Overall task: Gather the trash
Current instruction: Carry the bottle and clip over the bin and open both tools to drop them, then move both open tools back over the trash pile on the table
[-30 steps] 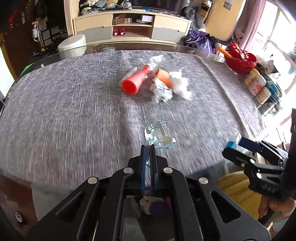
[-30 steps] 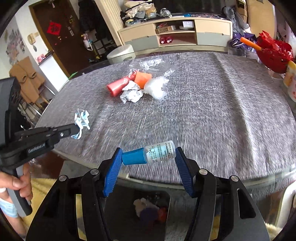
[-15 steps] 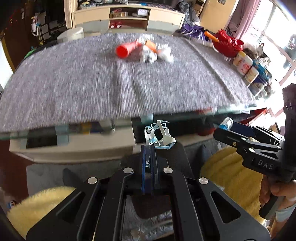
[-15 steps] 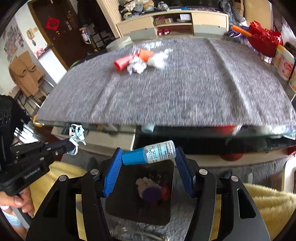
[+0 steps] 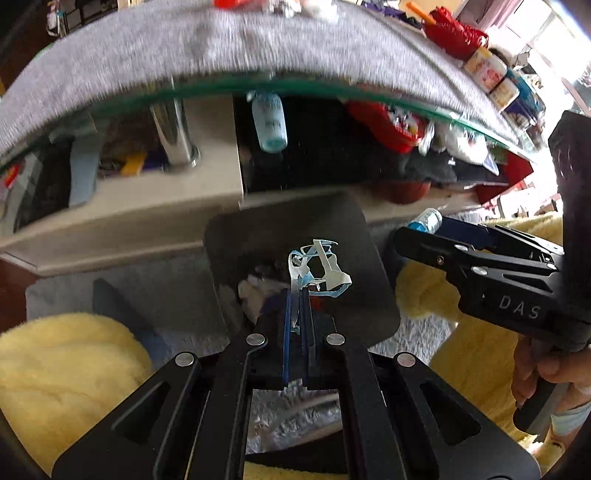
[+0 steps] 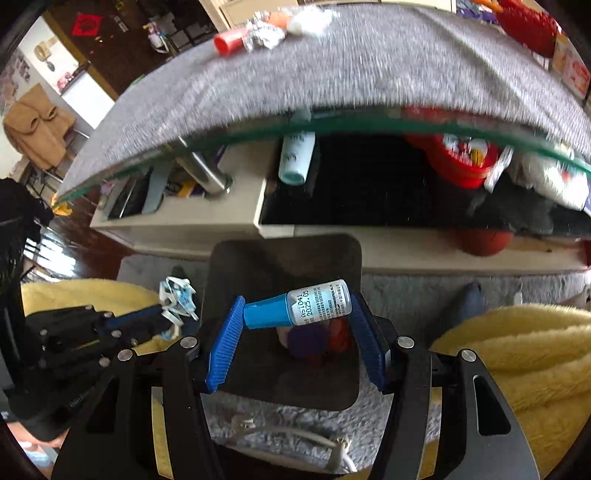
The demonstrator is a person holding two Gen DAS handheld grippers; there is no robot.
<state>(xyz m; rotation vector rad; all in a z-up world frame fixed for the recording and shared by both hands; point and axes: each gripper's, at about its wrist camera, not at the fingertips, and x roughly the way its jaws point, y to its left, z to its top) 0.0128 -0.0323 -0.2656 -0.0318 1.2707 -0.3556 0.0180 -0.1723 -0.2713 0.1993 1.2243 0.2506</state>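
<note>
Trash is in both my grippers, held above the dark bin [image 6: 343,254] that stands on the grey rug below the table edge. My left gripper [image 5: 298,295] is pinched fully closed on a torn plastic scrap [image 5: 319,267], white and pale blue, which sticks up past the fingertips. It looks featherlight and limp, so I expect it may cling to the pads on release. My right gripper [image 6: 295,314] holds a small bottle [image 6: 297,308] with a blue cap lengthwise, one pad on the cap end and one on the base. It looks stiff, smooth and light; an end-to-end hold like that could let it pivot, so I would keep it squeezed until it is over the opening.

More rubbish waits on the grey tablecloth [image 6: 369,74]: a red tube [image 6: 227,40] with crumpled wrappers [image 6: 266,31] just beside it. Yellow fluffy cushions [image 5: 70,373] flank the bin on both sides, and a white cable [image 6: 295,437] lies on the rug near it. Inside the bin I make out some earlier bits, blurred.
</note>
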